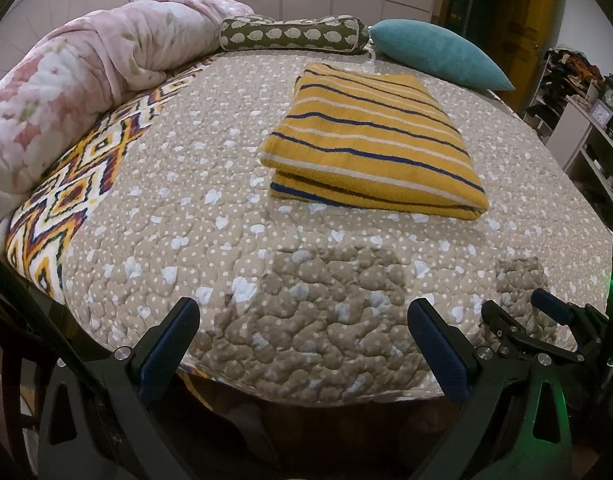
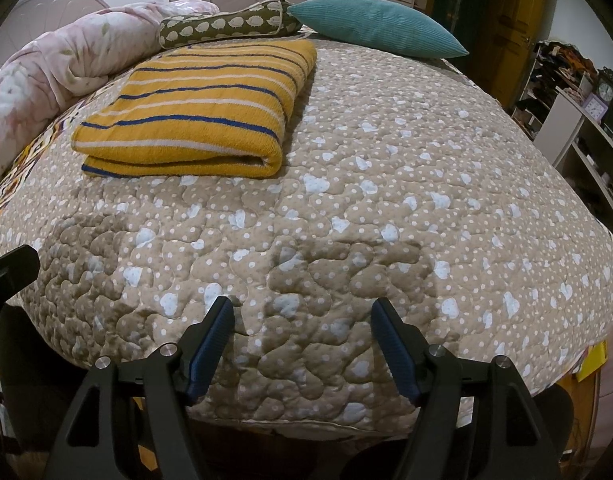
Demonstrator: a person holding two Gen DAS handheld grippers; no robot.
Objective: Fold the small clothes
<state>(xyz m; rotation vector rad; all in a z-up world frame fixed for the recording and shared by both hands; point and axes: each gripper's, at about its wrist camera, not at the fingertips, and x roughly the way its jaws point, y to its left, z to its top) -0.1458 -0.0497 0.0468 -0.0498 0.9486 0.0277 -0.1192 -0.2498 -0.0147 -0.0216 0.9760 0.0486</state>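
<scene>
A yellow garment with blue and white stripes [image 1: 370,140] lies folded into a flat rectangle on the beige quilted bedspread [image 1: 194,208]. It also shows in the right wrist view [image 2: 198,108], at the upper left. My left gripper [image 1: 304,312] is open and empty above the near edge of the bed, well short of the garment. My right gripper [image 2: 302,312] is open and empty too, above the bed's near edge and to the right of the garment. The right gripper also shows at the lower right of the left wrist view [image 1: 514,308].
A pink floral duvet [image 1: 66,92] is bunched along the left. A green patterned bolster [image 1: 294,34] and a teal pillow [image 1: 438,52] lie at the head of the bed. Shelves with clutter [image 2: 578,120] stand to the right of the bed.
</scene>
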